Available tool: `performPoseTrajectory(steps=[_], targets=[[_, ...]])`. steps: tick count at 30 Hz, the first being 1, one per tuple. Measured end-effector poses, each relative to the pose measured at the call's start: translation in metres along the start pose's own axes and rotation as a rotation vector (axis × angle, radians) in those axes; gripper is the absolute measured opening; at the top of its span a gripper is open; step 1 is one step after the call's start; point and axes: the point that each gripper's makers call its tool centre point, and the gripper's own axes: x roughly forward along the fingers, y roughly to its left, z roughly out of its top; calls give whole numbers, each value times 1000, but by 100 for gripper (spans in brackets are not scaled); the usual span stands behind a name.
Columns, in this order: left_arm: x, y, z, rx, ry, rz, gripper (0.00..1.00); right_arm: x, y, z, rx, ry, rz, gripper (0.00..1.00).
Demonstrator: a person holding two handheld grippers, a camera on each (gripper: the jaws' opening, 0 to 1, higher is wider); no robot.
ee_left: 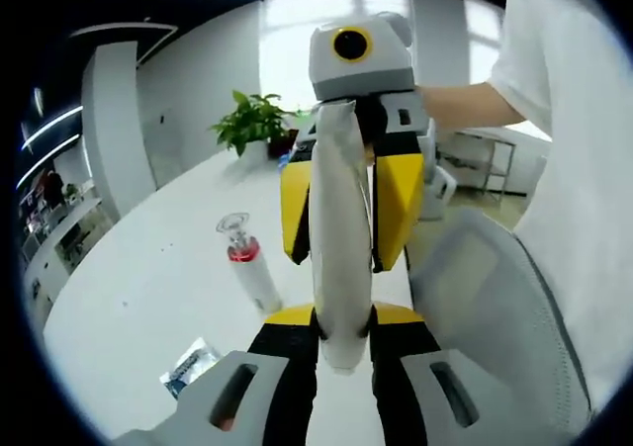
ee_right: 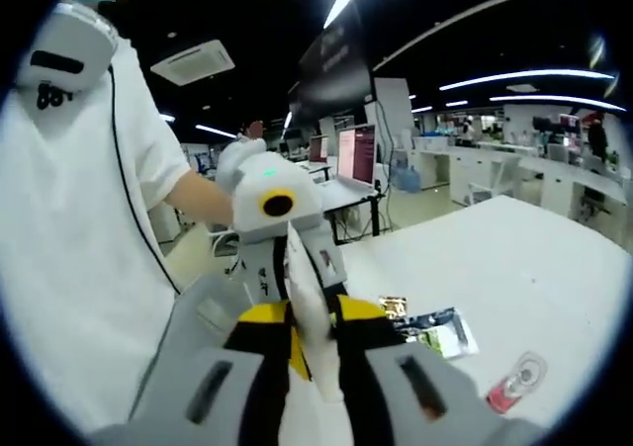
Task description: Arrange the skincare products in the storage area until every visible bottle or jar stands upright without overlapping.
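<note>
White tabletop [ee_left: 148, 298] carries a clear-capped white bottle with a red band [ee_left: 249, 265], lying on its side away from the edges, and a small blue-and-white sachet [ee_left: 190, 364] lying flat closer to the near edge. A green potted plant [ee_left: 253, 122] stands at the table's far end, and a grey mesh office chair [ee_left: 495, 308] sits beside the table's right edge, next to a person in a white shirt [ee_left: 574, 169].

Between both tools hangs a white squeezable tube [ee_left: 339, 238], held in the air above the table. The left gripper [ee_left: 341, 332] is clamped on one end of the tube, and the right gripper [ee_left: 341, 214], facing it, is clamped on the other end; a bare forearm reaches in behind it.

In the right gripper view, the right gripper [ee_right: 316, 367] pinches the tube [ee_right: 305, 308] with the left gripper [ee_right: 287, 268] opposite. On the table [ee_right: 514, 258] lie the bottle [ee_right: 516, 382] near the near edge, a green-and-white sachet [ee_right: 440, 332] and a small dark packet [ee_right: 393, 307].
</note>
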Motion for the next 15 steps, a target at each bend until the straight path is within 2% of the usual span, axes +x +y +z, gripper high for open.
performPoseTrajectory(steps=[4, 10, 15], targets=[[6, 7, -3, -13, -3, -5, 15, -1, -7, -4, 20, -13, -34, 23], [14, 20, -2, -19, -20, -13, 15, -2, -16, -18, 58, -5, -99, 41], [19, 33, -4, -17, -21, -13, 15, -9, -28, -23, 88, -33, -167, 48]])
